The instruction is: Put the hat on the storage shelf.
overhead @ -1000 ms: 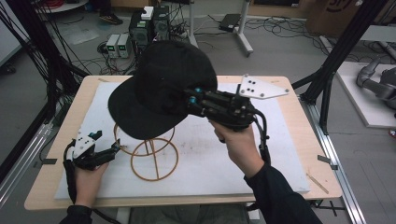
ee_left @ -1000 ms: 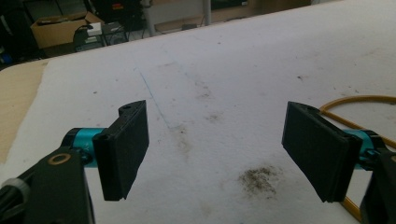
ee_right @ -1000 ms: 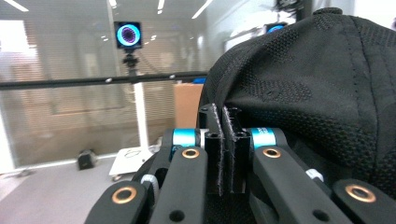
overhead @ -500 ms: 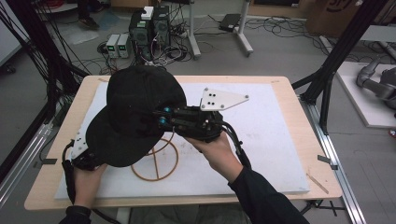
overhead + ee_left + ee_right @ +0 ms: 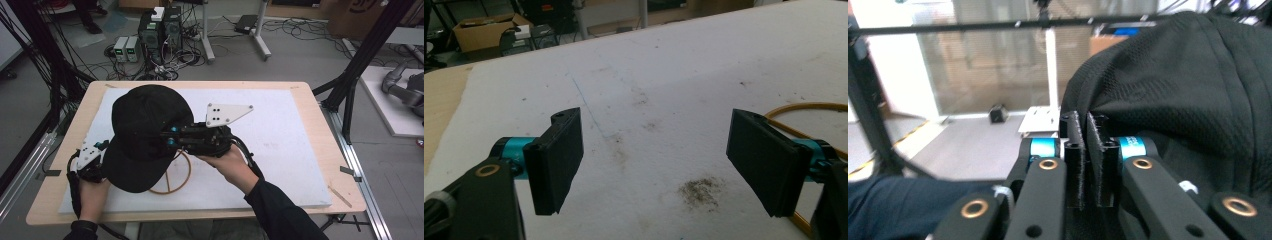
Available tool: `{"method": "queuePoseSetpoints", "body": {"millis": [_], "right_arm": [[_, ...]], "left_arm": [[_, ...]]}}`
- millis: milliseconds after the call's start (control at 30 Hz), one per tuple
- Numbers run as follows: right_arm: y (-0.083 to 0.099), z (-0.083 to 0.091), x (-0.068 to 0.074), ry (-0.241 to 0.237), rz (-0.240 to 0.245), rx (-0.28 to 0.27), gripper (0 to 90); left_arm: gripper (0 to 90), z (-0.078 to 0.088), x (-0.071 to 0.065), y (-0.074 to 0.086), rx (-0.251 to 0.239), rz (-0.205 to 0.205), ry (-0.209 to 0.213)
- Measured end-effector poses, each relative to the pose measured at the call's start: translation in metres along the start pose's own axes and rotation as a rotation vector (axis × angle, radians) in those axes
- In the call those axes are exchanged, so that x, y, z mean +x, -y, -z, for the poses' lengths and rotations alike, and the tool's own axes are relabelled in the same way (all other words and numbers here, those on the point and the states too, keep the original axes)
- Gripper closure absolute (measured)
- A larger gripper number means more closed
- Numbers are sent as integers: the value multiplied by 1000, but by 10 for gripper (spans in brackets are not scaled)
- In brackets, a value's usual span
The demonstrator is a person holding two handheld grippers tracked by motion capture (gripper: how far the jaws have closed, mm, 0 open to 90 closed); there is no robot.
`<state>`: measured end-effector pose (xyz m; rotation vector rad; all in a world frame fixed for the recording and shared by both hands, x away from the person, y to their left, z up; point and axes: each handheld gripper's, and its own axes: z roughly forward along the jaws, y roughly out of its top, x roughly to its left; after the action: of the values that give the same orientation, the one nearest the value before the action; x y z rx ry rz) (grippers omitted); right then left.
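Right gripper (image 5: 167, 139) carries the black cap (image 5: 145, 135), jaws nearly together and just easing apart, the cap's edge pinched between the pads (image 5: 1075, 145); the crown hangs left of and beyond its jaws, above the wire stand (image 5: 170, 172). Left gripper (image 5: 659, 160) rests low on the white mat (image 5: 649, 75), jaws wide apart, nothing between them, stand ring at its right jaw.
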<state>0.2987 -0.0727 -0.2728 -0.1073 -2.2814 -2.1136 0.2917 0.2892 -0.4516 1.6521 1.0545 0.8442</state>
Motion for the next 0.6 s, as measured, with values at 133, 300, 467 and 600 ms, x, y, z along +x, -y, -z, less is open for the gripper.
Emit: {"method": "queuePoseSetpoints", "body": {"millis": [133, 300, 467, 600], "right_arm": [[5, 7, -2, -3, -3, -11, 732], [11, 34, -7, 68, -2, -29, 660], [26, 77, -18, 180, -26, -37, 558], [43, 115, -27, 306, -52, -31, 452]], "left_arm": [[253, 0, 0, 0, 9, 1, -13], [246, 0, 1, 0, 5, 14, -9], [245, 0, 2, 0, 9, 26, -8], [238, -2, 2, -1, 21, 22, 1]]}}
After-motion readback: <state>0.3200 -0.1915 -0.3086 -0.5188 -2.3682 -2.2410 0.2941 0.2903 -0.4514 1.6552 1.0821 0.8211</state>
